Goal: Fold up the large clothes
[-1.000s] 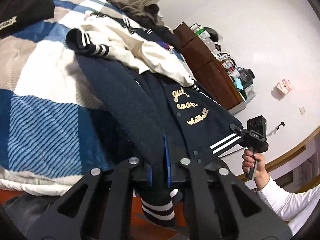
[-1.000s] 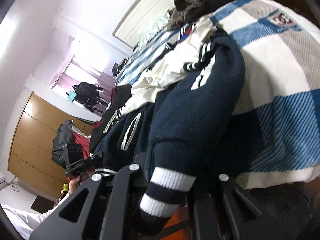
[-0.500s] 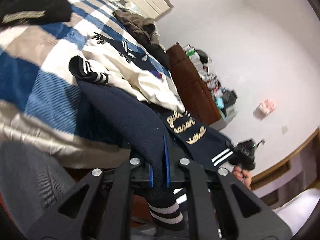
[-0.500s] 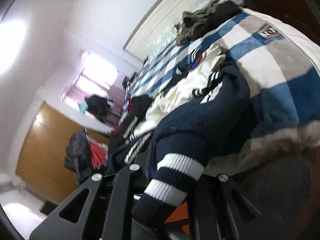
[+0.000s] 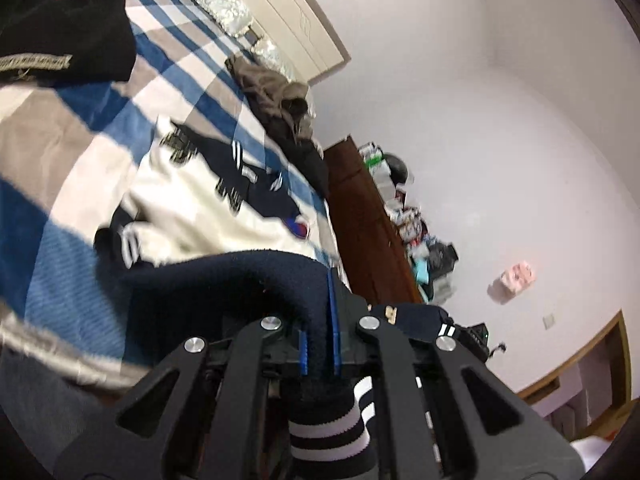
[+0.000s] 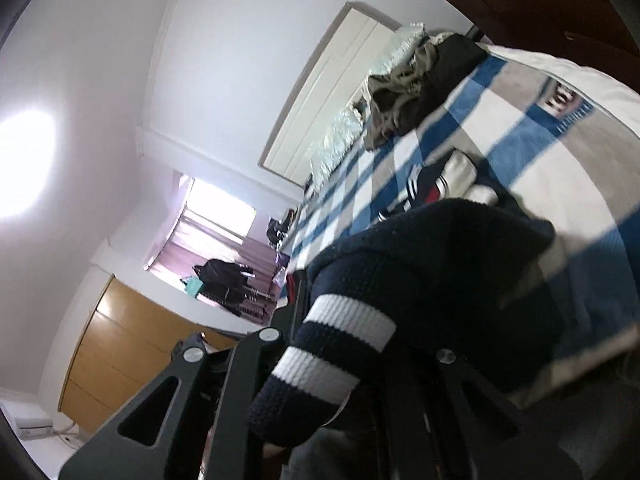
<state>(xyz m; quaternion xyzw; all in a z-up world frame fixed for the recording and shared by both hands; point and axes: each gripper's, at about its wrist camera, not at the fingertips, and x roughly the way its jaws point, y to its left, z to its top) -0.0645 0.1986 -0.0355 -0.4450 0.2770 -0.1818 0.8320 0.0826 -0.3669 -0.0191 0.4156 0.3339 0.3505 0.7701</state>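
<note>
The left gripper (image 5: 320,344) is clenched on the navy knit sleeve (image 5: 224,280) of a varsity jacket, whose striped cuff (image 5: 328,428) hangs below its blue pads (image 5: 333,320). The right gripper (image 6: 344,360) carries navy knit with another striped cuff (image 6: 328,344) draped over it; whether it is clamped I cannot tell. The jacket's cream part (image 5: 192,208) lies ahead of the left gripper on the blue plaid blanket (image 5: 52,248). To fold well, keep both sleeves taut and level (slack would bunch), then lay them across the body.
</note>
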